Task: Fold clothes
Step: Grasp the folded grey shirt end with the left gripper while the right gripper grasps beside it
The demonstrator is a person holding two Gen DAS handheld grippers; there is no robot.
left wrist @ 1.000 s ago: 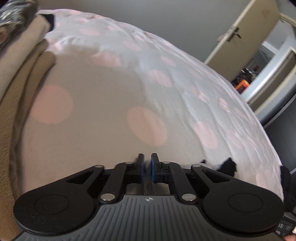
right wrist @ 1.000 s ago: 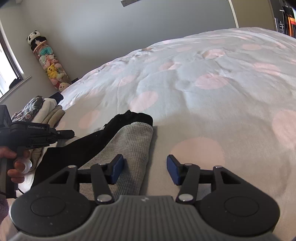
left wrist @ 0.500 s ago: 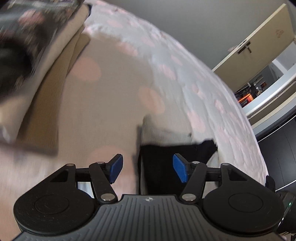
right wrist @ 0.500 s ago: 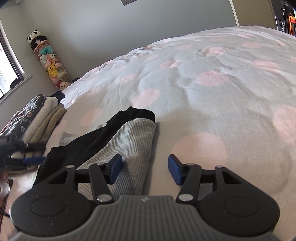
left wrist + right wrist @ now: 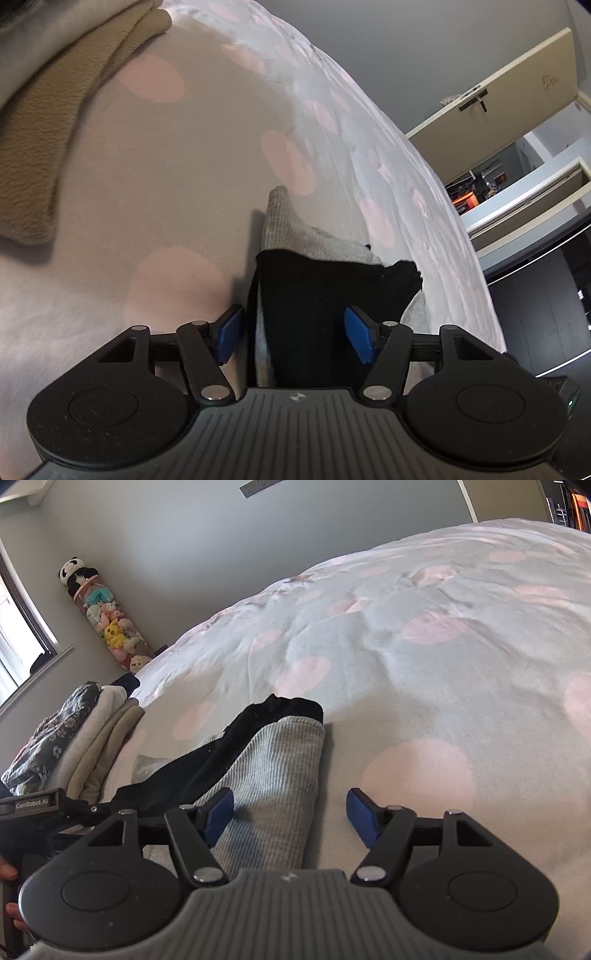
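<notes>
Straddling black sock (image 5: 317, 295), left gripper (image 5: 293, 338) open; right gripper (image 5: 290, 818) open over grey sock (image 5: 273, 771).

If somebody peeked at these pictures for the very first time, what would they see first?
Probably the black and grey garment lying on the bed's pink-spotted duvet, with the open right hand-held gripper and open left hand-held gripper each poised over an end of it. Next, the tall tube of plush toys topped by a panda, standing against the grey wall beyond the bed.

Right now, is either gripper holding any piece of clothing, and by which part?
Nothing is held. The left gripper is open around the black garment; the right gripper is open over the edge of the grey ribbed garment.
</notes>
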